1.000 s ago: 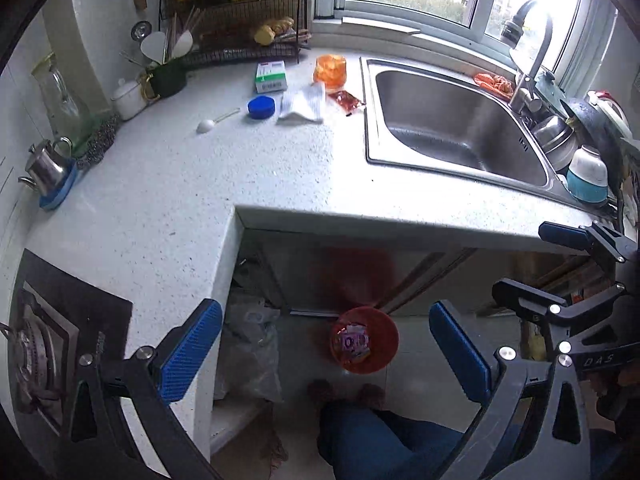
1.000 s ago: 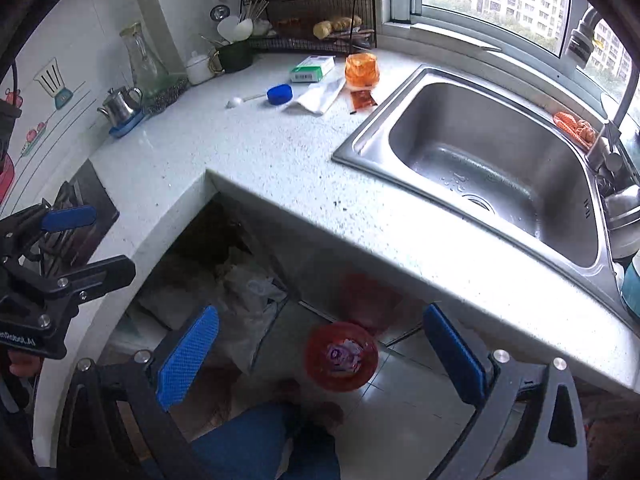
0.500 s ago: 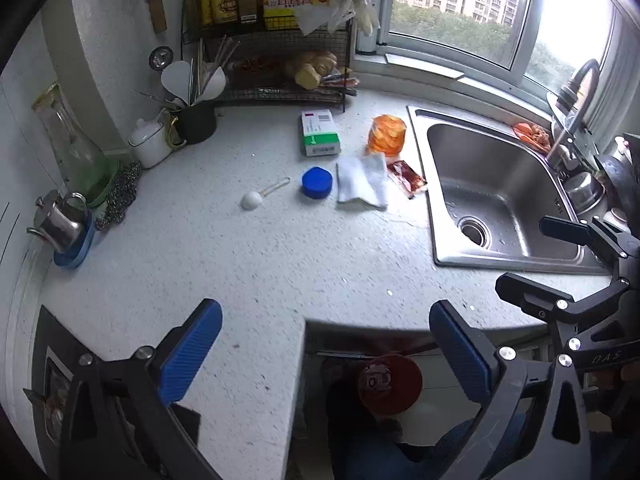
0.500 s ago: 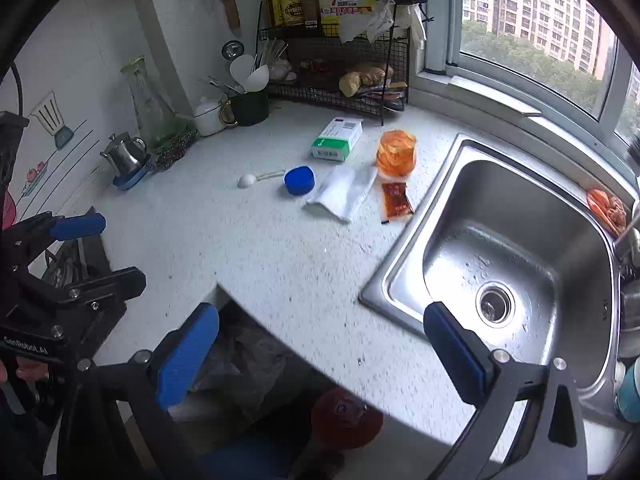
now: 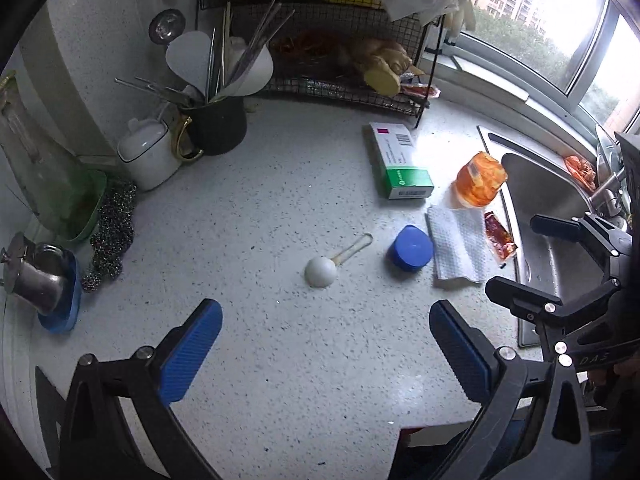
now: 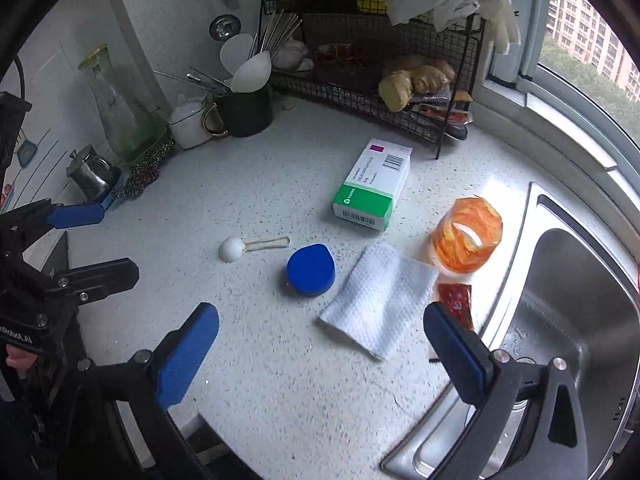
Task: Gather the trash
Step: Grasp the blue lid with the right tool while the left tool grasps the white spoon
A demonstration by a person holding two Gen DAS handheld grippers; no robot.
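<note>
1. Both of my tools hang over the speckled counter (image 5: 240,216) with nothing in them: my left tool (image 5: 326,344) is spread wide, and my right tool (image 6: 320,352) is spread just as wide.
2. Ahead of my left tool lies a white scoop (image 5: 322,270), with a blue lid (image 5: 411,247) near it on the right.
3. A folded paper towel (image 6: 380,298) lies just beside the lid, in front of my right tool.
4. A red sauce packet (image 6: 456,302) lies at the towel's far edge, partly hidden by my right tool's finger, near the sink (image 6: 568,320).
5. An orange plastic cup (image 6: 468,234) stands tilted just behind the packet.
6. A green-and-white box (image 6: 374,186) lies farther back, in front of the wire rack (image 6: 380,96).
</note>
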